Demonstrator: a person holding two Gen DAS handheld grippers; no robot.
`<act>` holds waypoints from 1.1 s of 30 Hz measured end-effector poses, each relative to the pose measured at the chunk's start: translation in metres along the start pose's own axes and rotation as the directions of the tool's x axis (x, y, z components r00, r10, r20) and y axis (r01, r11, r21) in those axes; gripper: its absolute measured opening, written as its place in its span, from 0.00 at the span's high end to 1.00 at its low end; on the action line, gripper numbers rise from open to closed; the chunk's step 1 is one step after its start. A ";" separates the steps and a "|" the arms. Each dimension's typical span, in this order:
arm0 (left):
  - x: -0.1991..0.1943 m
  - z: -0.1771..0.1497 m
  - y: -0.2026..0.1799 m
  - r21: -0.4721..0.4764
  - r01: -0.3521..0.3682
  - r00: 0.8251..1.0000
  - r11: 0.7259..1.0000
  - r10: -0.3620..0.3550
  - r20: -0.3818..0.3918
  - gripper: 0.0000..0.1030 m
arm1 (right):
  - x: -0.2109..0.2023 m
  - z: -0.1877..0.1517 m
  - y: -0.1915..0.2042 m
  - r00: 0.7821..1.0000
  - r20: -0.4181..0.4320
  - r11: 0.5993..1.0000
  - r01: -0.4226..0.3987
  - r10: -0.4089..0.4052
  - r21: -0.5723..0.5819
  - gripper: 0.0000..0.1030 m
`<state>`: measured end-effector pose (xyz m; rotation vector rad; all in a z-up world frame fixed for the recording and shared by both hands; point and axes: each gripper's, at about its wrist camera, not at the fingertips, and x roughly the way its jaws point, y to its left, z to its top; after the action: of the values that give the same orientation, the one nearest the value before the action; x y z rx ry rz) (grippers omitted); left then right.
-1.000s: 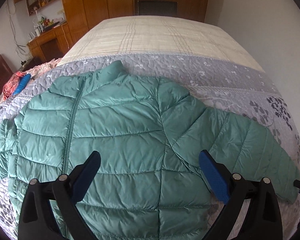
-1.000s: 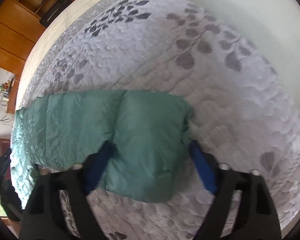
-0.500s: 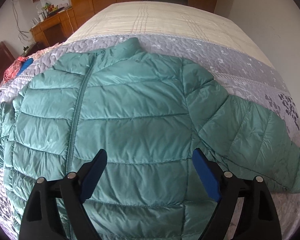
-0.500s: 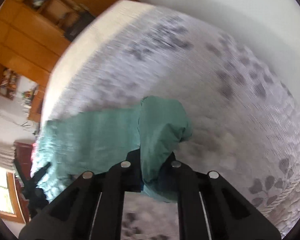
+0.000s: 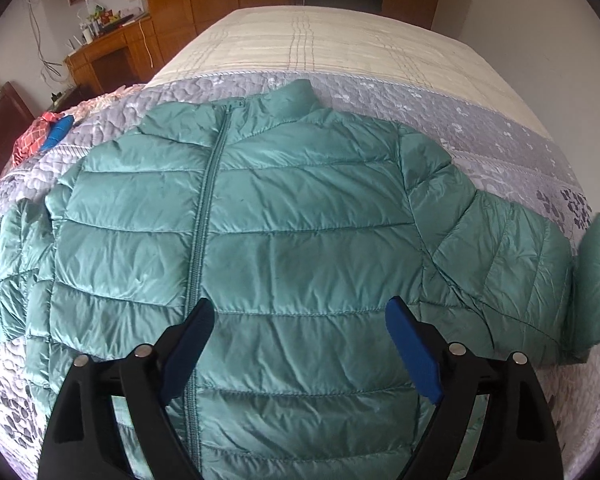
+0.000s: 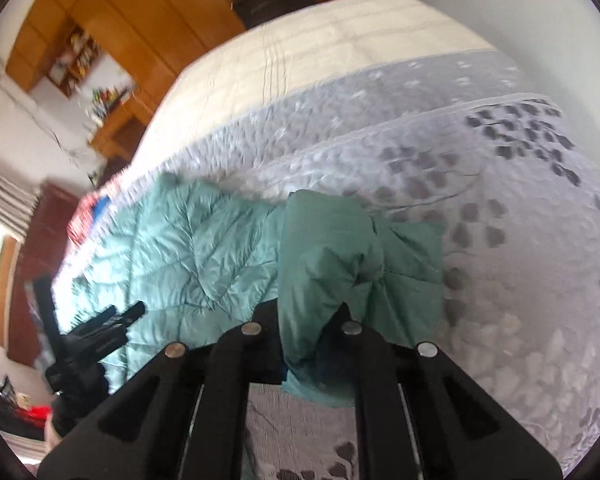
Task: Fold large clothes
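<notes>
A green puffer jacket [image 5: 292,216] is spread front-up on the bed [image 5: 500,148]. The left gripper [image 5: 300,344] is held over it, jaws open and empty. The right gripper [image 6: 300,344] is clamped on the cuff [image 6: 320,280], its blurred jaw tips hidden by fabric.

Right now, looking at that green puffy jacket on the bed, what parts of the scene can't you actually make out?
- Jacket hem: left wrist view, hidden behind the left gripper and cut off by the lower edge.
- Far sleeve: left wrist view, cut off by the picture's left edge.
- Sleeve cuff: right wrist view, its end is hidden between the shut fingers of the right gripper.
- Shelf items: right wrist view, blurred.
- Red and blue cloth: left wrist view, too small to identify.
</notes>
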<state>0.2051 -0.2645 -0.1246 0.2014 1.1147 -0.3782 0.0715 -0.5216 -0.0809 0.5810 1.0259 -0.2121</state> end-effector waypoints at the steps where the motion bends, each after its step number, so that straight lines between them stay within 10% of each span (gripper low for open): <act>1: -0.001 0.000 0.002 0.001 0.001 1.000 1.000 -0.001 0.000 0.15 | 0.008 0.001 0.004 1.000 -0.017 1.000 -0.001 0.001 -0.011 0.93; 13: -0.004 0.000 0.025 -0.021 0.014 1.000 1.000 -0.014 -0.011 0.15 | 0.057 -0.005 0.060 0.987 -0.146 0.986 -0.084 0.063 -0.141 0.81; 18: -0.005 0.000 0.025 -0.041 0.063 0.998 0.997 -0.064 -0.029 0.15 | 0.027 -0.012 0.053 0.872 -0.170 0.876 -0.477 0.460 -0.075 0.66; 20: -0.007 0.000 0.023 -0.050 0.101 0.994 0.994 -0.102 -0.036 0.15 | 0.013 -0.014 0.047 0.853 -0.142 0.854 -0.516 0.503 -0.073 0.63; 24: -0.014 0.001 0.011 -0.046 0.220 0.974 0.974 -0.222 -0.046 0.15 | -0.013 -0.014 0.022 0.966 -0.042 0.962 -0.259 0.256 -0.087 0.63; 33: 0.015 -0.005 -0.059 0.000 0.407 0.893 0.914 -0.397 -0.211 0.20 | -0.025 -0.028 -0.052 1.000 0.000 0.998 0.013 -0.013 0.057 0.63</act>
<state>0.1834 -0.3202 -0.1391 0.0456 1.3576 -0.7671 0.0153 -0.5521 -0.0884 0.6263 1.0260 -0.2533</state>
